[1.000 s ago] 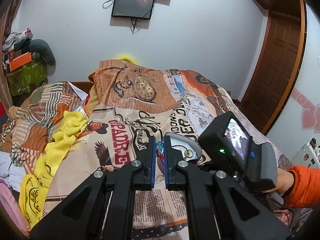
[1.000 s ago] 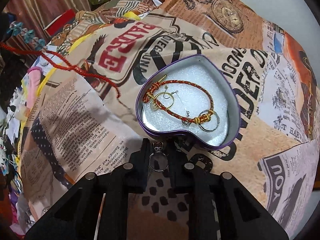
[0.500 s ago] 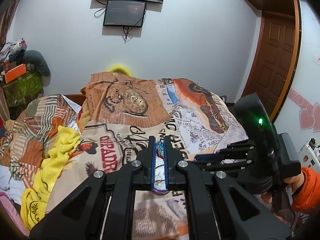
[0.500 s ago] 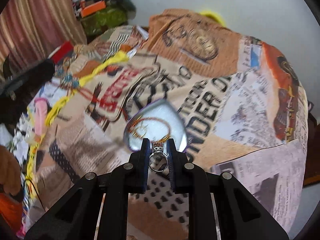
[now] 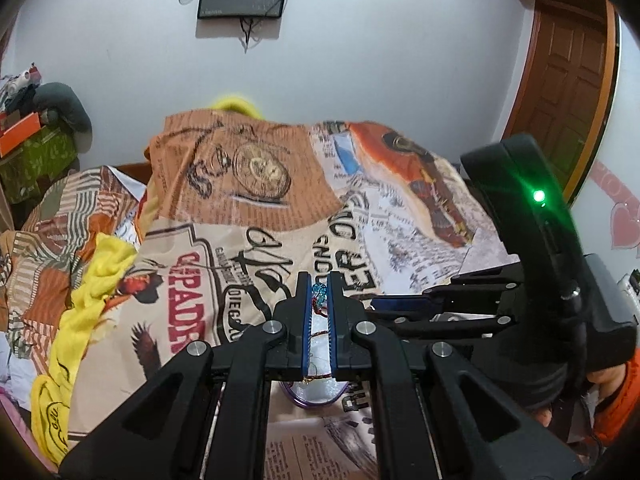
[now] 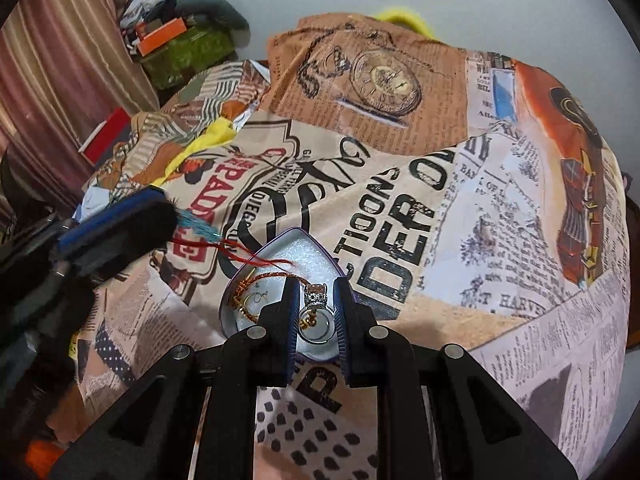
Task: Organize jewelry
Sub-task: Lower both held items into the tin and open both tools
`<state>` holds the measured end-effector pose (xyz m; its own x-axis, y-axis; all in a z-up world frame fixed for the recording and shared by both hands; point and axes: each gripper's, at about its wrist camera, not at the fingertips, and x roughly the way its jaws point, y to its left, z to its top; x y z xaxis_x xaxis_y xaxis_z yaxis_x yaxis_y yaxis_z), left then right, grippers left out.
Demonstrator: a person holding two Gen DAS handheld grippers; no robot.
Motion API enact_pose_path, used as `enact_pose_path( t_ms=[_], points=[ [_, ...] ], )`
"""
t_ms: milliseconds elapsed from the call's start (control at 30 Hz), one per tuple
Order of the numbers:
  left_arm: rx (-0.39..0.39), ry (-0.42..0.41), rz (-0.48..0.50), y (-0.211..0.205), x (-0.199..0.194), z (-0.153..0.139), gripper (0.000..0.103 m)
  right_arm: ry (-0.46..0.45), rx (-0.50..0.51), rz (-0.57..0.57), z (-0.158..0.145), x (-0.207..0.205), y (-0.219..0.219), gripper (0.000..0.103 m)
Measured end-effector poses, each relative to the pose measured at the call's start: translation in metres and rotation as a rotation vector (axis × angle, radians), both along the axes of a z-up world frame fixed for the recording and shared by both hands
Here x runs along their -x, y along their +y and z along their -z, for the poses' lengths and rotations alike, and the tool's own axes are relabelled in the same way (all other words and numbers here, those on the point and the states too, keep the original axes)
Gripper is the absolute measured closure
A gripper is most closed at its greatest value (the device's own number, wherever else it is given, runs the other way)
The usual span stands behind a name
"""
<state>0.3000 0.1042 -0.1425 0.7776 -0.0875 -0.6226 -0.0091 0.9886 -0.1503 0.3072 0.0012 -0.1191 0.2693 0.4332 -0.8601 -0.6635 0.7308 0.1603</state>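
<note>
A purple heart-shaped tin (image 6: 316, 256) with white foam lining lies on the printed bedspread and holds a red-gold bracelet (image 6: 260, 280) and small hoops. My right gripper (image 6: 316, 292) is shut on a silver ring (image 6: 317, 314) just above the tin's near edge. My left gripper (image 5: 319, 292) is shut on a red cord necklace with blue beads (image 5: 319, 291), held over the tin (image 5: 316, 394). In the right wrist view the left gripper (image 6: 160, 220) sits left of the tin, the red cord (image 6: 240, 256) trailing into it.
The bed is covered by a newspaper-print spread (image 6: 460, 200). A yellow cloth (image 5: 92, 280) lies along its left side. Clutter and a green box (image 6: 184, 52) stand at the back left, a wooden door (image 5: 568, 80) at the right.
Both grippers have come lower and closer to the tin. The right gripper now holds the ring over the tin's near edge; the necklace cord hangs into the tin.
</note>
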Motion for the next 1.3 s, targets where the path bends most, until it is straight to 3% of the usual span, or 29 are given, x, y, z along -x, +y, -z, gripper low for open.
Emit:
enact_pose_path(
  t_ms=[267, 733, 1133, 1300],
  points=[
    [0.078, 0.083, 0.005, 0.011, -0.018, 0.030, 0.098, 0.092, 0.003, 0.005, 0.023, -0.014, 0.005, 0.088],
    [0.056, 0.136, 0.022, 0.009, -0.021, 0.044, 0.098, 0.182, -0.005, 0.017, 0.032, -0.022, 0.006, 0.086],
    [0.040, 0.103, 0.007, 0.009, 0.009, 0.017, 0.098, 0.055, -0.024, 0.036, -0.012, 0.000, -0.022, 0.085],
    [0.025, 0.066, 0.007, 0.003, 0.032, -0.004, 0.081, 0.003, -0.051, 0.042, -0.037, 0.016, -0.036, 0.085]
  ],
)
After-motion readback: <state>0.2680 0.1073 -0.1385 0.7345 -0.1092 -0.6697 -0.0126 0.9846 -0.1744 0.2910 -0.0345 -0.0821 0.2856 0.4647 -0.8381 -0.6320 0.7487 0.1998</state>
